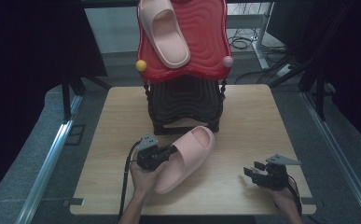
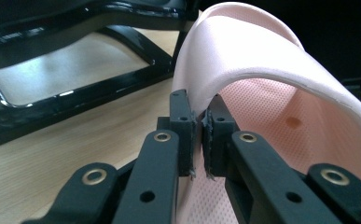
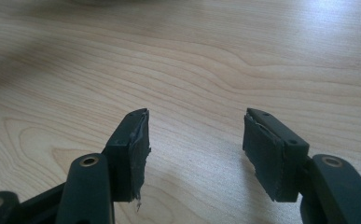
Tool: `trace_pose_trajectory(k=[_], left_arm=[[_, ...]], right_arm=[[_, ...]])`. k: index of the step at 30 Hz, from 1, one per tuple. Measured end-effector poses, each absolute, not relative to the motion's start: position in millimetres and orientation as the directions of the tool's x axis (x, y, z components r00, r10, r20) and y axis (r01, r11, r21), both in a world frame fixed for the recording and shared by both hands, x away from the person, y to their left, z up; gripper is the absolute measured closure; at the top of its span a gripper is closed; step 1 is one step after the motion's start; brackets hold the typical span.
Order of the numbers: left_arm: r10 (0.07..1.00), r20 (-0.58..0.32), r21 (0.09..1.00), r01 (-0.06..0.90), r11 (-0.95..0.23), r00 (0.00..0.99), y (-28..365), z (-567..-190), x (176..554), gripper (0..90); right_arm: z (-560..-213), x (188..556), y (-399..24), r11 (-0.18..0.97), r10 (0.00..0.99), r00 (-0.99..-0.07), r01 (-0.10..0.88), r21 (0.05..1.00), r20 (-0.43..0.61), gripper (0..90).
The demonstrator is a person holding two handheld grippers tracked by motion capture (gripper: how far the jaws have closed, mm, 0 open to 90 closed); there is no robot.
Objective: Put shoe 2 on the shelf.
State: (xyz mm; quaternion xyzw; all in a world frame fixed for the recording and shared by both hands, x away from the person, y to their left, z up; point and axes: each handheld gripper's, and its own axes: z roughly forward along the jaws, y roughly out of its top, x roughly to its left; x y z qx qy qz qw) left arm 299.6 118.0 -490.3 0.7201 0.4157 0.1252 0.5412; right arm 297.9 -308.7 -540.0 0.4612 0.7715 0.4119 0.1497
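One table [image 1: 243,140] under me, pale wood, and on it at the far side one rack [image 1: 183,100]: black wavy lower tier, red wavy shelf [image 1: 206,37] on top. Two knobs on the shelf's front corners, one yellow [image 1: 141,65], one pink [image 1: 227,61].

Two pink slippers. One [image 1: 163,31] lies on the red shelf, up at its left. The other, the near slipper [image 1: 185,156], lies on the table just in front of the rack, toe toward it.

My left gripper [image 1: 172,150] is pinching the edge of that near slipper's strap; in the left gripper view my two pads [image 2: 215,135] are squeezed together on the thin pink rim, the dotted insole [image 2: 267,112] showing beneath the arch.

My right gripper [image 1: 250,172] sits well apart at the table's right front, jaws spread wide, bare wood between my fingertips [image 3: 131,154].
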Motion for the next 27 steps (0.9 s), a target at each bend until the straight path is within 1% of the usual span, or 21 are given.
trace_pose_trajectory(k=[15, 21, 27], left_arm=[[0.74, -0.256, 0.916, 0.4, -0.02, 0.623, 133, -459, 298, 84.5], [0.74, -0.235, 0.925, 0.379, -0.029, 0.63, 134, -447, 298, 84.5], [0.736, -0.233, 0.929, 0.369, -0.024, 0.635, 134, -438, 301, 84.4]], right_arm=[[-541, 299, -311, 0.228, 0.839, -0.521, 0.595, 0.771, 0.154, 40.9], [-543, 300, -310, 0.233, 0.838, -0.523, 0.599, 0.766, 0.154, 40.9], [-544, 300, -309, 0.231, 0.839, -0.521, 0.605, 0.762, 0.159, 40.8]])
